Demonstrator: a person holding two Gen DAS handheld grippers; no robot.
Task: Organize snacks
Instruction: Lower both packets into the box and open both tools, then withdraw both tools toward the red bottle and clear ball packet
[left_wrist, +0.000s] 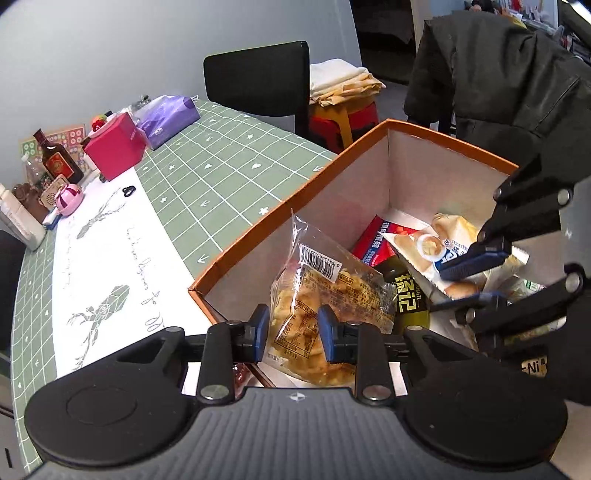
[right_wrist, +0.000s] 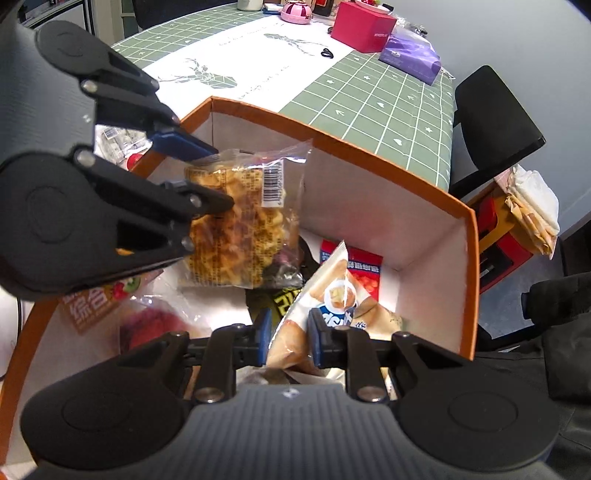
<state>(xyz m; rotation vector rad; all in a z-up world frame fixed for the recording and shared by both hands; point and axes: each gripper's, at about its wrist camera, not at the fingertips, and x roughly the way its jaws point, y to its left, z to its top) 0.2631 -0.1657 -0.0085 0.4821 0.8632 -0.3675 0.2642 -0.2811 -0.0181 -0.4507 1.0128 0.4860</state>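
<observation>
over the orange box (left_wrist: 447, 138), my left gripper (left_wrist: 291, 334) clamps the waffle packet (left_wrist: 325, 306), my right gripper (right_wrist: 289, 338) the bread packet (right_wrist: 332, 306); lower both gently.

waffle pack (left_wrist: 314, 317) | clear wrap, upright | in orange box (left_wrist: 258, 225)

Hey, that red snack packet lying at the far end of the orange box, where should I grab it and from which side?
Probably from above, by the red packet's exposed upper edge. It lies low against the orange box's far wall, half covered by the bread bag.

Both grippers' fingers (right_wrist: 318, 341) pinch snack packets (right_wrist: 240, 221) inside orange box (right_wrist: 469, 258).
</observation>
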